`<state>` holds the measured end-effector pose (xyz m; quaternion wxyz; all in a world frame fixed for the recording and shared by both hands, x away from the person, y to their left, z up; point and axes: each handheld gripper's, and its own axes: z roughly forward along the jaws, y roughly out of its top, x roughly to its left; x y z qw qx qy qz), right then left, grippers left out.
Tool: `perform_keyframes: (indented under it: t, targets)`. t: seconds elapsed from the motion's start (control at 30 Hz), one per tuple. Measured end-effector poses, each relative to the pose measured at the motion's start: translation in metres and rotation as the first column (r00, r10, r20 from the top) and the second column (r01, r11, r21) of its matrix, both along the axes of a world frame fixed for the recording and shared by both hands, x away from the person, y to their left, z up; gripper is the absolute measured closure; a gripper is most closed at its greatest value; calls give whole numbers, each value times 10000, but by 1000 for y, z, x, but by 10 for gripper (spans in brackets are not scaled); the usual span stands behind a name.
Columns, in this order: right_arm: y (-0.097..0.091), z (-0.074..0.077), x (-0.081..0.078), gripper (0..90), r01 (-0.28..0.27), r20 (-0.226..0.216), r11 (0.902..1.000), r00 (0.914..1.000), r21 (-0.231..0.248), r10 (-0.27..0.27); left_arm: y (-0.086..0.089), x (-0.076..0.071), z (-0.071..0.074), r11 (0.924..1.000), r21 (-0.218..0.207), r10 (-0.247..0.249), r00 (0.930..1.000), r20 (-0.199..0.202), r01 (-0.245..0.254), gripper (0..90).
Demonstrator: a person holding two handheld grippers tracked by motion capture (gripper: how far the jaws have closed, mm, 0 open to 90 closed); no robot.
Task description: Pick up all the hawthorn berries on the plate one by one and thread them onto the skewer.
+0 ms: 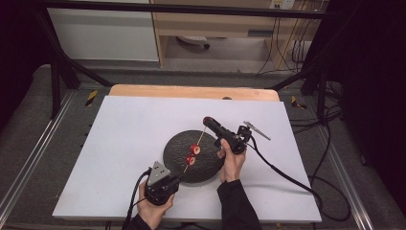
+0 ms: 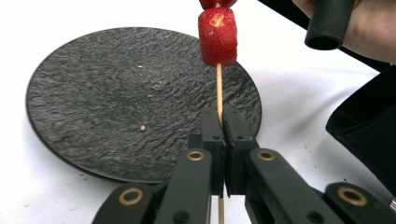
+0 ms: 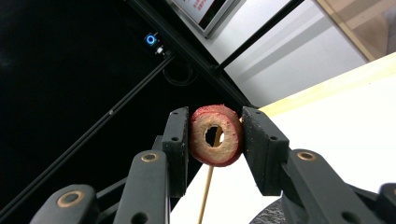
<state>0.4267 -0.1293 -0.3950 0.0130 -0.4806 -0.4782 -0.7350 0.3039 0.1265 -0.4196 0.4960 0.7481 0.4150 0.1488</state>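
Your left gripper (image 2: 223, 140) is clamping the skewer (image 2: 219, 86); your right gripper (image 3: 215, 140) is gripping the fruit ring (image 3: 215, 135), its hole lining up with the skewer's tip.

The left gripper (image 1: 178, 176) sits low near the person with its 2 jaws squeezed tight together, while the right gripper (image 1: 207, 120) is held farther out, jaws a little apart, pinching.

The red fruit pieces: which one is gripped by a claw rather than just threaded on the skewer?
The red ring piece at the skewer's far tip, clamped in the right claw. The two lower pieces hang free above the black plate.
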Motion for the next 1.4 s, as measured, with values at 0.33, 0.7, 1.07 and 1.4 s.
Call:
perform_keyframes:
  t: [0.33,0.7,1.07,1.4]
  targets:
    - [-6,7,3,635,12,121,9996,9999,-268,-8,9,-3,2,9983,348,-471,9988,110,467,886]
    - [-6,4,3,633,-613,248,9929,9976,-1016,641,14,-2,4,9984,403,-405,9992,-56,407,885]
    - [0,0,-1,635,288,844,9991,9961,-307,-261,3,-12,7,9994,-262,227,9997,-24,-228,884]
    - [0,1,-3,636,487,905,9988,9947,-54,-480,-11,-17,9,9984,-340,448,9990,84,-445,884]
